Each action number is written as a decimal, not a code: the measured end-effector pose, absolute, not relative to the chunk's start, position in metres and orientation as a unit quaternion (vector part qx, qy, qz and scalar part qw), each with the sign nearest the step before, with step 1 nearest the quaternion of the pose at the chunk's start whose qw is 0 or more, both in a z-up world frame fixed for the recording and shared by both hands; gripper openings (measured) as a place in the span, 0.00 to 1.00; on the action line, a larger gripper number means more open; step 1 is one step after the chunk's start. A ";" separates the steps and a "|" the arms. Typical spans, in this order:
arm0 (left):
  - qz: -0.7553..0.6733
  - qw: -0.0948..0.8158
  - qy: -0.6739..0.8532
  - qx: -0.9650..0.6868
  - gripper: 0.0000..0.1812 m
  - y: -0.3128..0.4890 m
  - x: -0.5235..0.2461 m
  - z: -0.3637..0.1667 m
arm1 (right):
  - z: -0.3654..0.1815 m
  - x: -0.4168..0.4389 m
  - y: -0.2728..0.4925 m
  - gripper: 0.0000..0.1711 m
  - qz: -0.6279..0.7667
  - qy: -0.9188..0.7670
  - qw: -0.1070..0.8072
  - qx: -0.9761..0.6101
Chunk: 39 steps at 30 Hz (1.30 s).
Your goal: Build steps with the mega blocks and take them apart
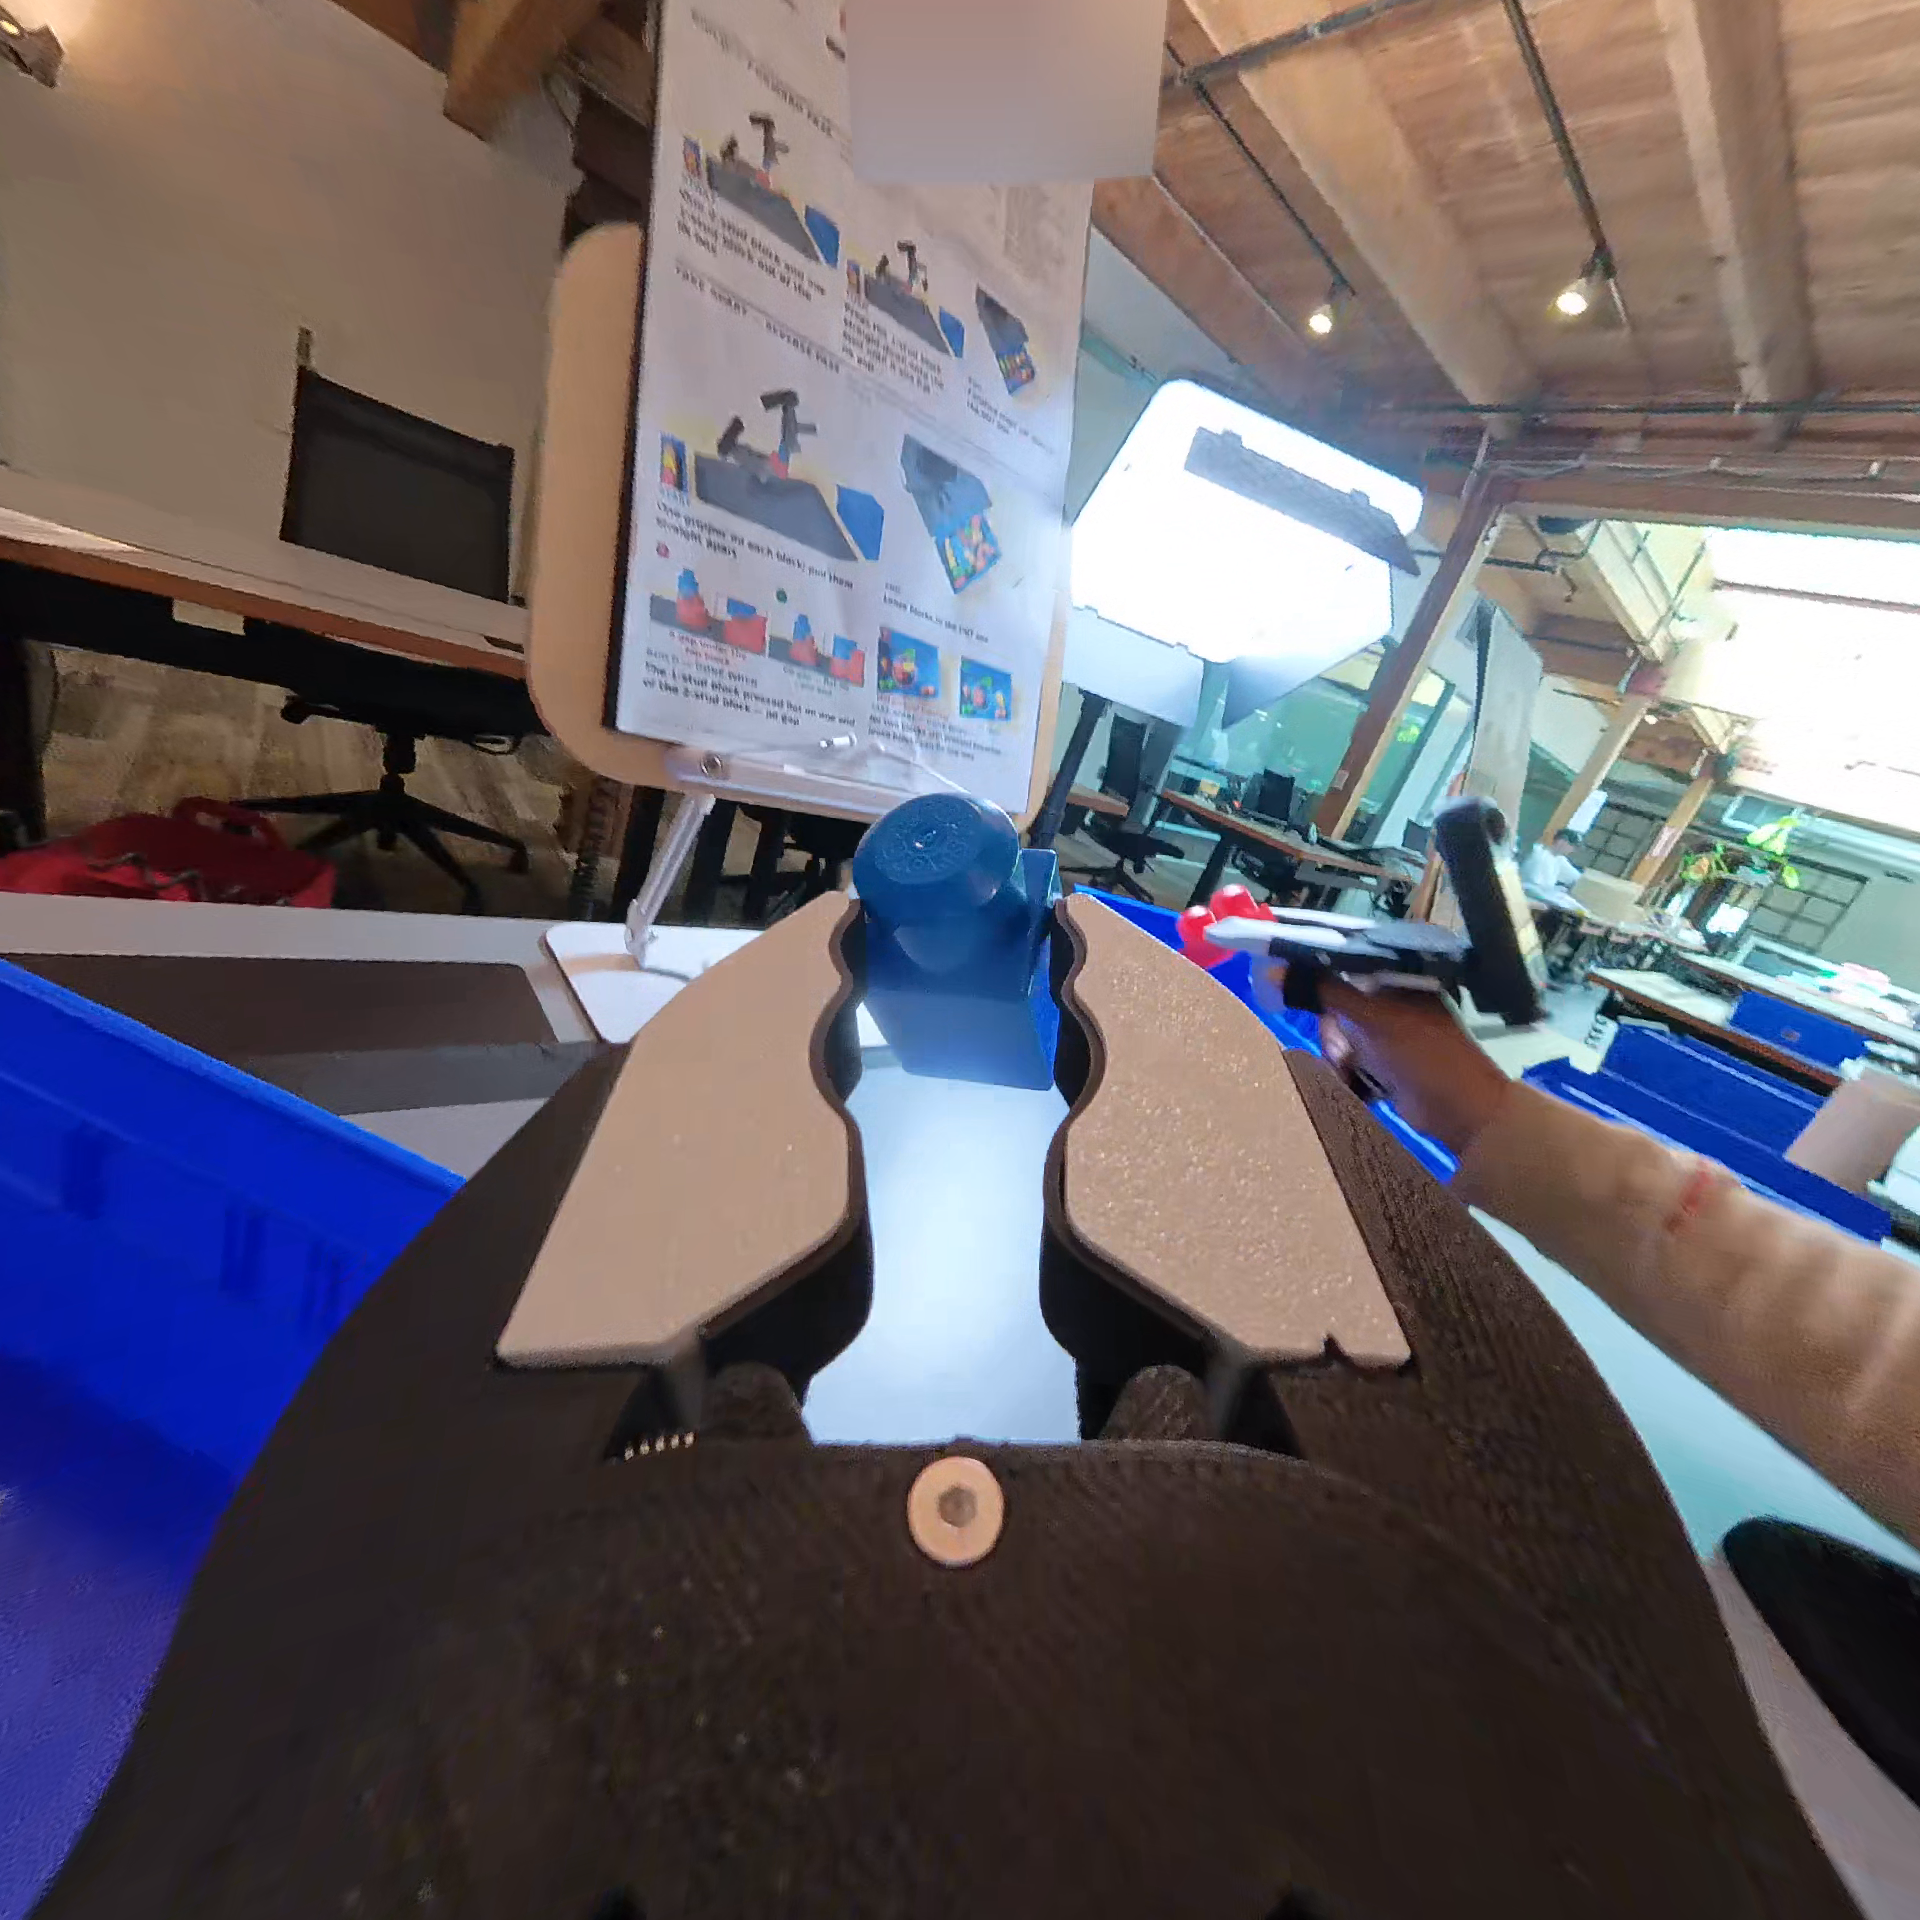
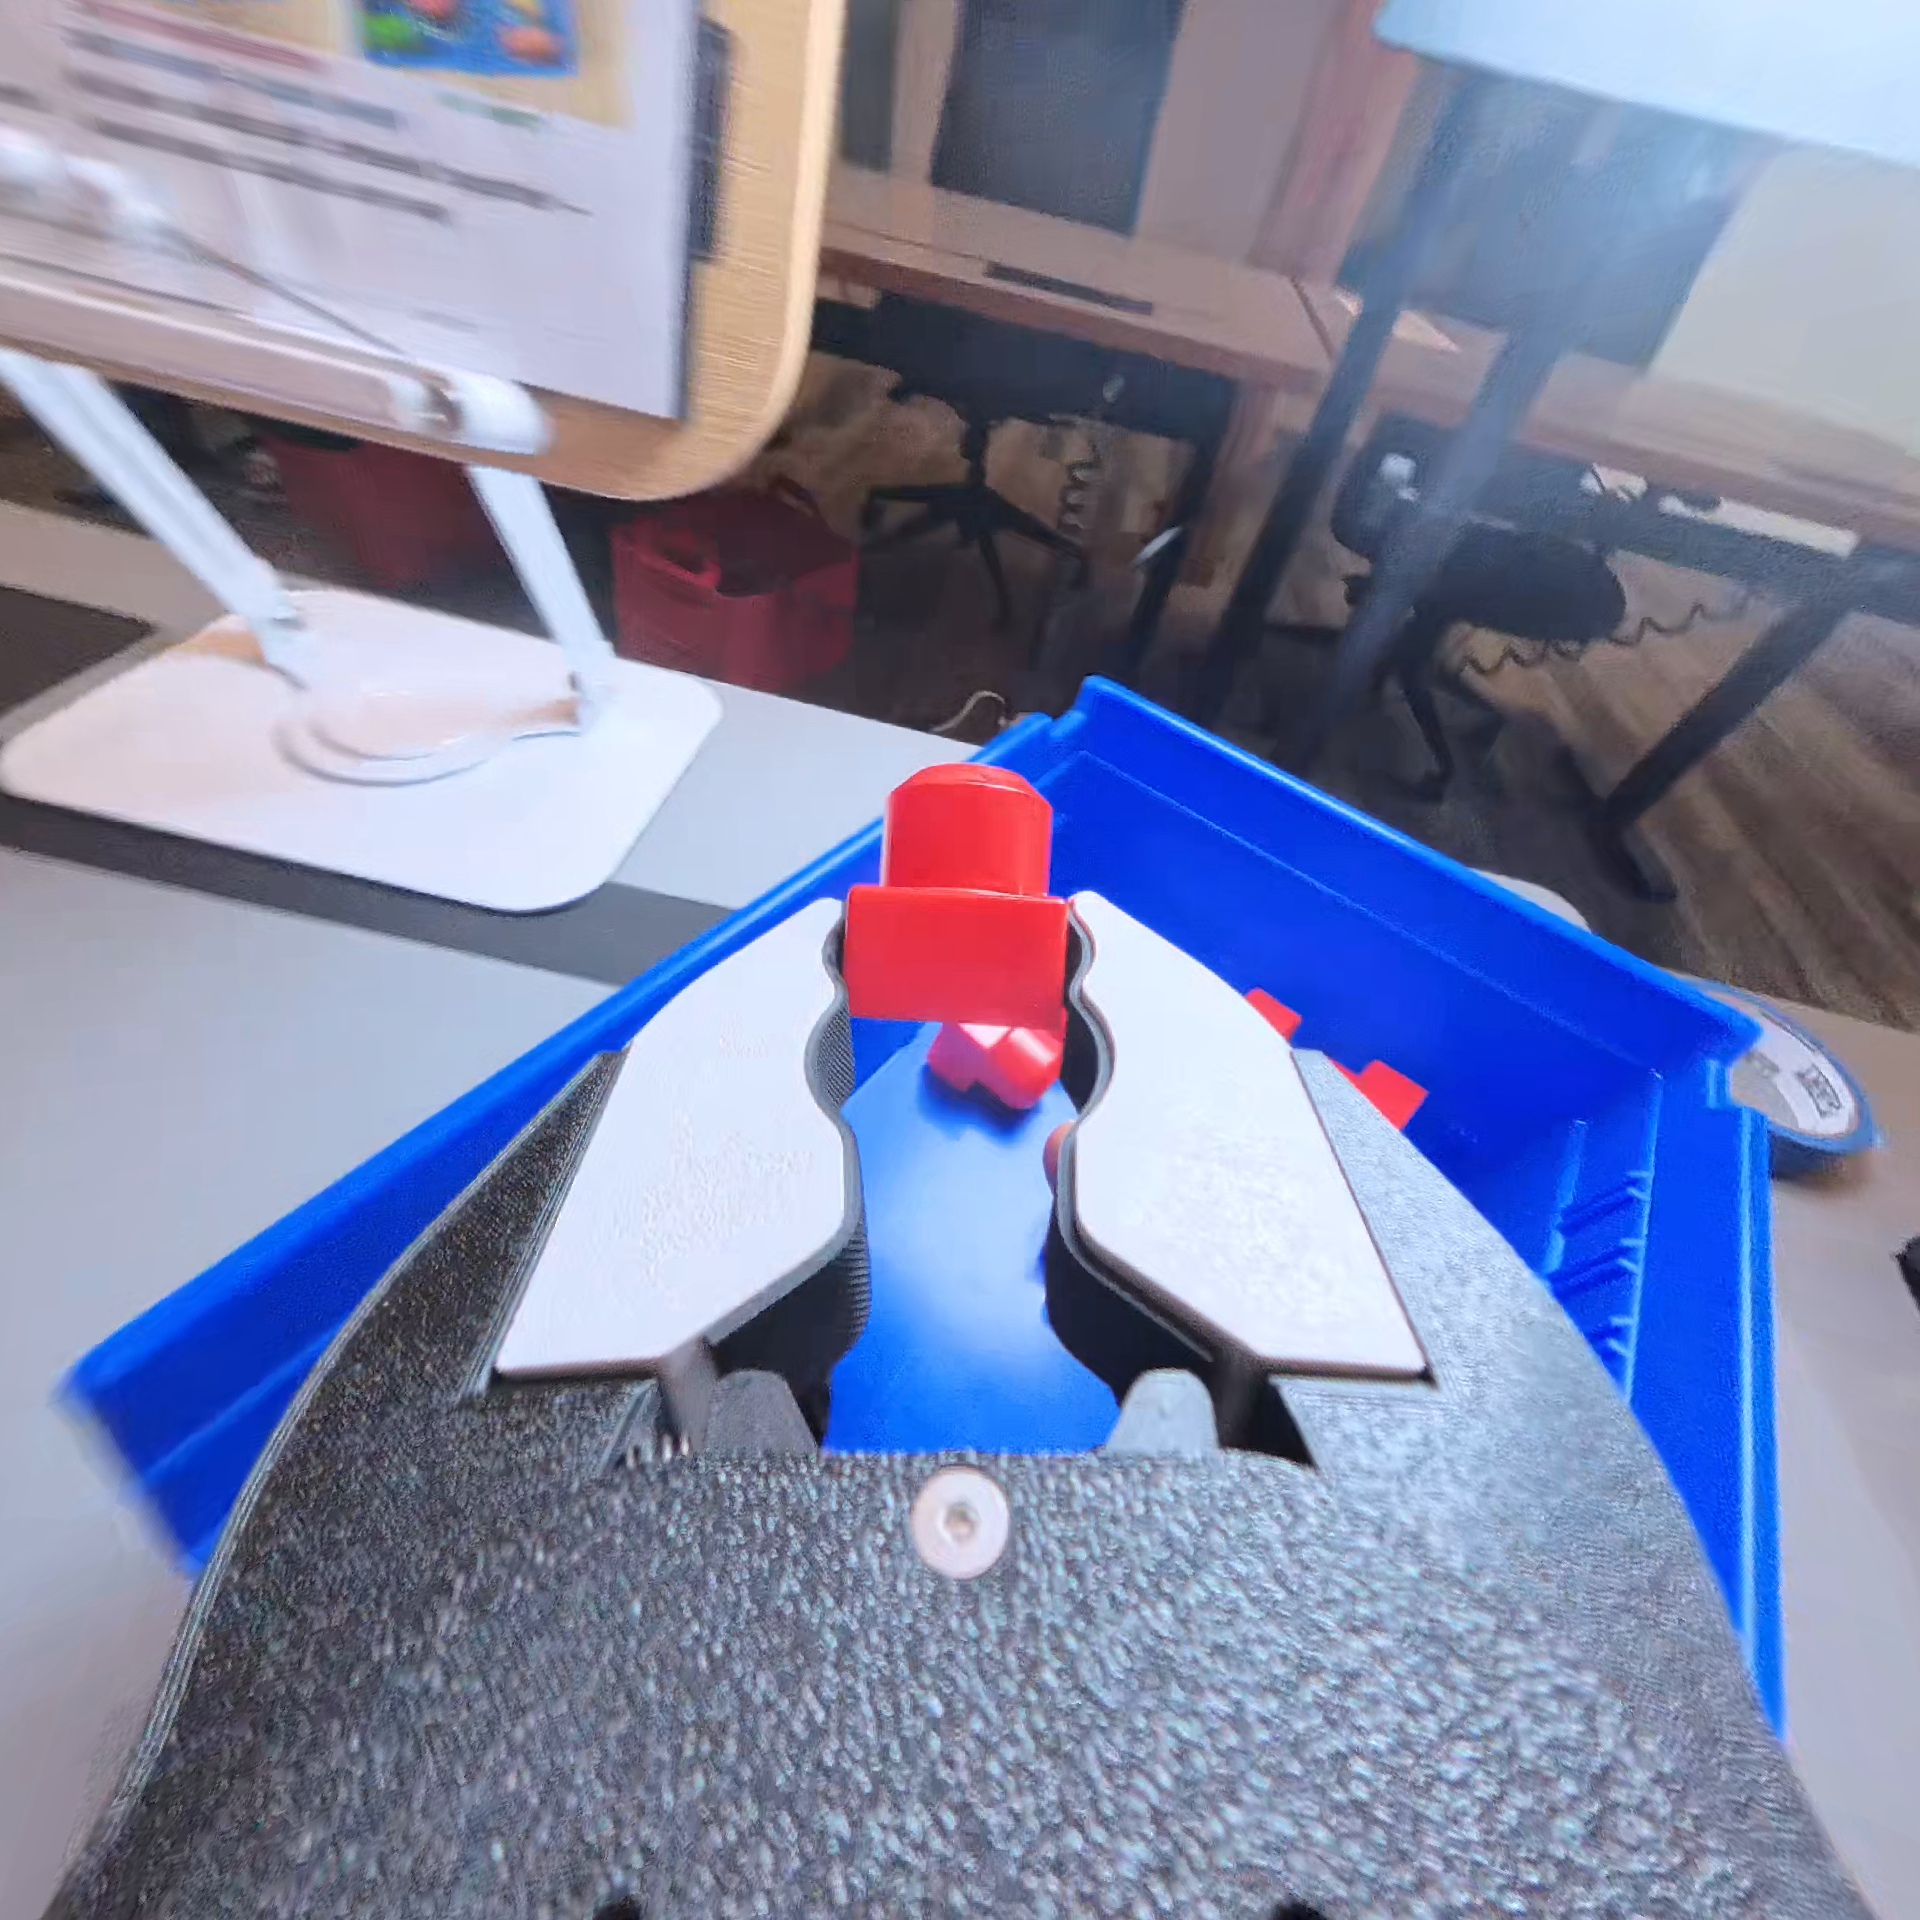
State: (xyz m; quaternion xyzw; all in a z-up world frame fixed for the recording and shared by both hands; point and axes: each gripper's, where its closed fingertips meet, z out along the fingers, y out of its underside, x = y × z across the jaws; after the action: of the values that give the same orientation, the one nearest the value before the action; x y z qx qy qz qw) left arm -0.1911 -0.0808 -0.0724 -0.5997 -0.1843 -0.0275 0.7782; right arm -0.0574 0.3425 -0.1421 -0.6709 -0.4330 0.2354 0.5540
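- At center of the left wrist view, left gripper (image 1: 954, 940) was clenched on a blue block (image 1: 951, 951), stud tilted toward the camera.
- Right of center, right gripper (image 1: 1242, 932) showed farther off with a red block (image 1: 1216, 914).
- Center of the right wrist view: right gripper (image 2: 958, 961) grasped that red block (image 2: 961, 925) above a blue bin (image 2: 1403, 935); more red blocks (image 2: 1003, 1060) lay inside.
- Upper left, an instruction sheet (image 2: 343, 156) stood on a white stand (image 2: 364, 748).
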 end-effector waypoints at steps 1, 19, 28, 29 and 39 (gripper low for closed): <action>-0.029 0.775 -0.171 -0.607 0.19 -0.075 -0.188 -0.080 | -0.147 -0.062 0.361 0.21 0.227 -0.422 0.553 -0.682; -0.146 0.716 -0.063 -0.680 0.18 -0.012 -0.082 -0.129 | -0.122 -0.050 0.091 0.31 0.339 -0.684 0.553 -0.333; -0.077 0.724 -0.080 -0.680 0.21 -0.010 -0.068 -0.121 | -0.154 -0.058 0.009 0.23 0.274 -0.713 0.531 -0.367; -0.071 0.736 -0.088 -0.668 0.21 -0.017 -0.078 -0.113 | -0.149 -0.058 0.025 0.23 0.269 -0.705 0.530 -0.387; 0.156 0.683 -0.190 -0.688 0.19 -0.098 -0.237 -0.083 | -0.192 0.015 0.303 0.23 0.063 -0.549 0.423 -0.719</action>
State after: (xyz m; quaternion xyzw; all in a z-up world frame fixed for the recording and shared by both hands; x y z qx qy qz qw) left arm -0.2369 -0.0978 -0.0829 -0.6879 -0.1903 0.1564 0.6827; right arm 0.0151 0.3031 -0.1921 -0.7186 -0.5487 0.0626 0.4226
